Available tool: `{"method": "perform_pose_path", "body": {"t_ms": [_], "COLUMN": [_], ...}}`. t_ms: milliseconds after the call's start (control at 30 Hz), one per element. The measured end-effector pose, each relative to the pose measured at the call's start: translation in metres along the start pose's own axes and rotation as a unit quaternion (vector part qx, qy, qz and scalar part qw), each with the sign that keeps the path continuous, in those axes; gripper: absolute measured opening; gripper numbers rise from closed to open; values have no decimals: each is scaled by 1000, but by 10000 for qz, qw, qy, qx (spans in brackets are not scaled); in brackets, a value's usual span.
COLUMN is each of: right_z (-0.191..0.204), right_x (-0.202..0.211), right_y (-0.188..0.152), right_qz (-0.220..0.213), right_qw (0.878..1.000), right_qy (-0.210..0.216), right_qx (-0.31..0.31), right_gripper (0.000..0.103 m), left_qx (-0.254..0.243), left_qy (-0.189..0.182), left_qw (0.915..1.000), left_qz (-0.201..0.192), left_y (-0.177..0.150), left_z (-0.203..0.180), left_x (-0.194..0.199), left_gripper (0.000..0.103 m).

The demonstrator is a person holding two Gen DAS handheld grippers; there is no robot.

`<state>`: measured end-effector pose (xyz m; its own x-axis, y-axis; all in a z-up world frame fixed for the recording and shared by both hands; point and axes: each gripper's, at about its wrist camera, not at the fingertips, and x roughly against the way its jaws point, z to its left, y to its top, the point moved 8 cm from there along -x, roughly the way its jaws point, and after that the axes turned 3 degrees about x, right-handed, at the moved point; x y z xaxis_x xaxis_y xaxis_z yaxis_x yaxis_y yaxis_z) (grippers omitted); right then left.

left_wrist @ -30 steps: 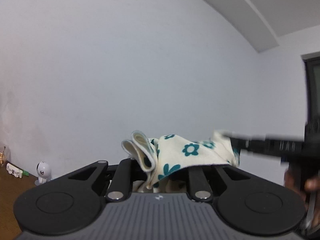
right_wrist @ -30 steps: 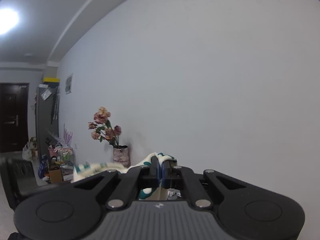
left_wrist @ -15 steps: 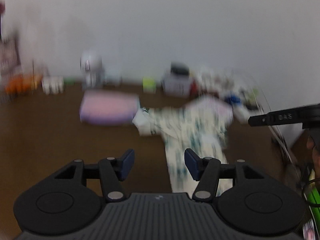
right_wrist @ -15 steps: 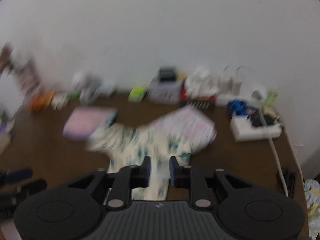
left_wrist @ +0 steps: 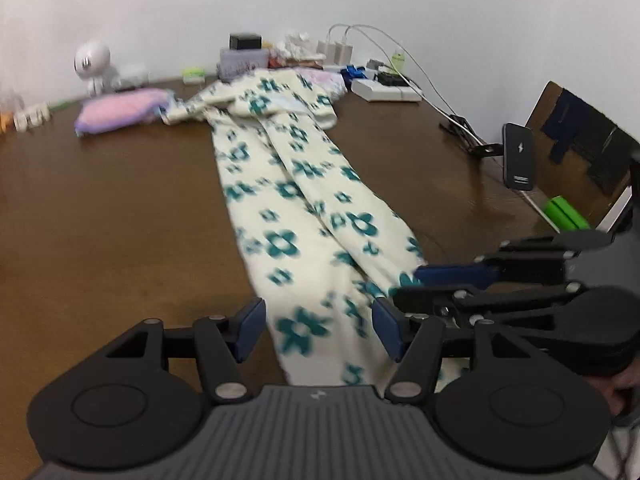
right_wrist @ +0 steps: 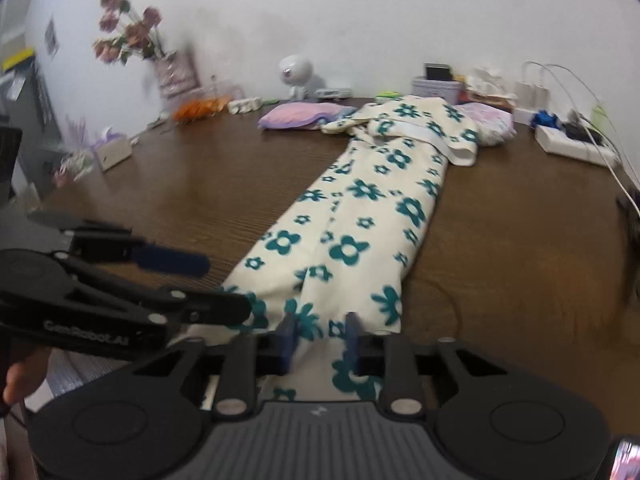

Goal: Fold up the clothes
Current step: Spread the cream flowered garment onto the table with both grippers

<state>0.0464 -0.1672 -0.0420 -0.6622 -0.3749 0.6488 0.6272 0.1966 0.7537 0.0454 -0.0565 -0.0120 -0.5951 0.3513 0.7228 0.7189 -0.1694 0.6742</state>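
Brown wood of the table (left_wrist: 100,200) runs under everything, so I place things by it. At the table's near edge, on the left, my left gripper (left_wrist: 318,330) points down over the cloth. Its jaws have just been opening and now stand well apart. The hem of one leg lies between and below the blue pads, which do not press on it.

Along the table's middle, from the near edge to the far edge, lie the flowered trousers (left_wrist: 304,200). They are cream with teal blossoms, stretched out long, with the two legs side by side and partly overlapping. The waist end is bunched at the table's far edge, just beside a folded pink cloth (left_wrist: 120,110) on the far left of the table.

At the table's near edge, on the right, is my right gripper (right_wrist: 320,334). Its jaws have just been closing and stand a narrow gap apart. Flowered cloth shows between the pads, but I cannot see them pinching it.

I judge that the spreading step is about done and the first fold is next. It calls for both grippers to close on the two hem corners at the near edge. They would then lift together and carry the hems along the table toward the waist at the far edge. The hems need to go down square so the legs stay aligned and the bunched waist is not dragged.
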Motion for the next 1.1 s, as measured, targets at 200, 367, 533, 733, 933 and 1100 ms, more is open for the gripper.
{"method": "perform_pose_path", "body": {"t_ms": [200,367,533,733,933,1100], "right_z": [0,-29,-46,2,37,23], "right_x": [24,63,94,129,82,31], "right_y": [-23,-41,-67,-66,-42,-33], "right_qz": [-447,-736,-654,-1135,-1090,-584], "right_qw": [9981,9904,9850,9895,9912,9936], "right_qy": [-264,-464,-675,-730,-695,-969], "right_qx": [-345,-1071,-1448,-515,271,66], "right_gripper": [1,0,3,26,42,33], "left_qx": [-284,1080,2262,1942,140,-87], "left_qy": [533,901,1219,1718,1697,1297], "left_qw": [9981,9865,9630,9571,9766,9897], "left_qz": [-131,-840,-816,-1293,-1313,-601], "left_y": [-18,-32,-81,-85,-36,-23], "left_z": [-11,20,40,32,5,12], "left_x": [0,49,79,119,84,32], "left_gripper": [9,2,3,34,68,65]}}
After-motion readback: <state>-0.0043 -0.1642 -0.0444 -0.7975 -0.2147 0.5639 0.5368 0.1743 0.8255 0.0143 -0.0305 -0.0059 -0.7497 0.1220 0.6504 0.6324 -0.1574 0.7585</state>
